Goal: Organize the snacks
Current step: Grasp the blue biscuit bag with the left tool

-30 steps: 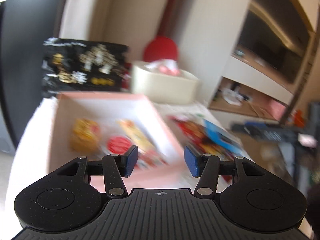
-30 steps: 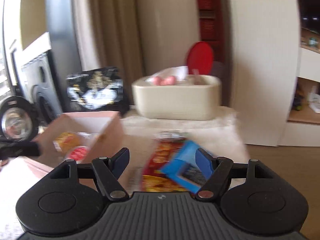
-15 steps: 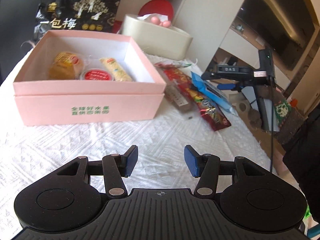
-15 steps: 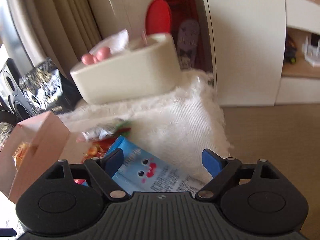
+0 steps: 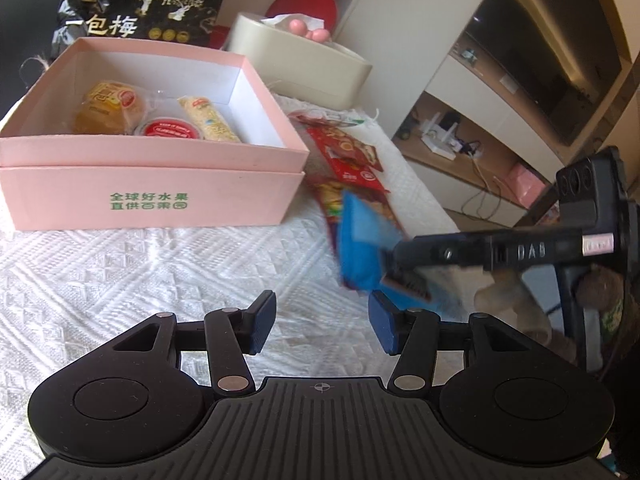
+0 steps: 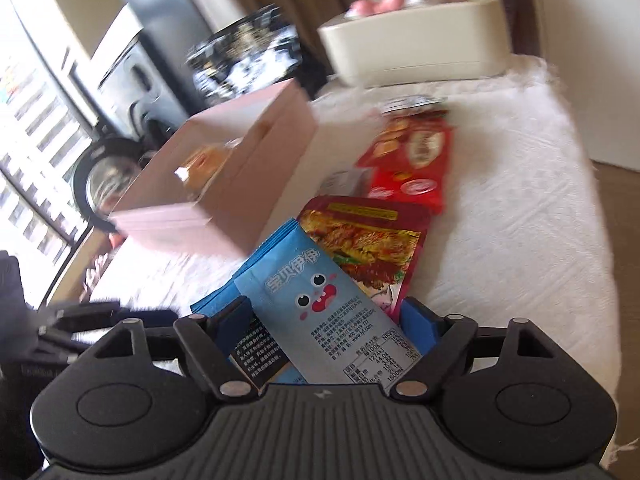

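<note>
An open pink box [image 5: 152,196] sits on the white cloth and holds a bun [image 5: 108,108], a red-lidded cup [image 5: 170,130] and a yellow bar [image 5: 208,120]. My right gripper [image 6: 326,320] is closed on a blue snack packet [image 6: 320,292], lifted over the cloth; the packet also shows in the left wrist view [image 5: 362,248]. Under it lie a red-gold packet [image 6: 368,240] and a red packet [image 6: 416,156]. My left gripper [image 5: 322,320] is open and empty above the cloth in front of the box.
A cream tissue box [image 5: 300,68] and a black snack bag [image 5: 140,0] stand behind the pink box. The table's right edge [image 6: 600,240] drops to a wooden floor. Shelves [image 5: 480,140] stand at the right.
My right gripper has closed on the blue packet and lifted it towards the left. My left gripper has drawn back from the box and stays open.
</note>
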Action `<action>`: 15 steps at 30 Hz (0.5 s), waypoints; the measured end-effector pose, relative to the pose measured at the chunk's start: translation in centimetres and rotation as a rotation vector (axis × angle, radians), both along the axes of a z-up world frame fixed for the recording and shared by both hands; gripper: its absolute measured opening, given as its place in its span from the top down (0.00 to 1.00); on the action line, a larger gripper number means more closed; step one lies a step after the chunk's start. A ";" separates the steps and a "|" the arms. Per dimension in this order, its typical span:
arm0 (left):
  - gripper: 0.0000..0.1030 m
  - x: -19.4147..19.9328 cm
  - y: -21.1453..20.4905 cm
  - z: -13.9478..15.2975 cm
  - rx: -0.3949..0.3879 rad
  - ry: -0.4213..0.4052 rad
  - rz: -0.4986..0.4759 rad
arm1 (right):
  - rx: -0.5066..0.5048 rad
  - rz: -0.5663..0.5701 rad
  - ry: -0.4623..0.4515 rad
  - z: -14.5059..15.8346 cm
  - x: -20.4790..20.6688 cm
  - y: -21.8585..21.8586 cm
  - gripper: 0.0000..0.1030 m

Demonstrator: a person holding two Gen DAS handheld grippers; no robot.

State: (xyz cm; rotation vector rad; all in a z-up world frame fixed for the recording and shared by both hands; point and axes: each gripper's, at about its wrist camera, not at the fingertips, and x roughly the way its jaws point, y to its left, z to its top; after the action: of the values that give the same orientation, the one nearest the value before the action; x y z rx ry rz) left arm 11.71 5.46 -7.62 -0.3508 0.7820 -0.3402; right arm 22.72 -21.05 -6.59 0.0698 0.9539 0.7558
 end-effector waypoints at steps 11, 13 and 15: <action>0.50 -1.6 2.3 1.3 -0.016 -0.013 0.087 | 0.038 0.148 -0.022 2.0 -5.1 2.6 0.26; 0.50 -2.2 2.6 1.6 -0.024 0.010 0.085 | -0.003 0.107 -0.059 2.0 -5.3 2.1 0.24; 0.50 -2.8 2.6 1.4 -0.051 0.068 0.048 | -0.024 0.086 -0.058 1.6 -5.6 1.5 0.24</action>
State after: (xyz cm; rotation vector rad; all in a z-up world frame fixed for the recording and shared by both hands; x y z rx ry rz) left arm 8.87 8.03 -6.24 -0.4301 0.8309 -0.3047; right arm 17.08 -19.60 -4.97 -0.0142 0.9155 0.8214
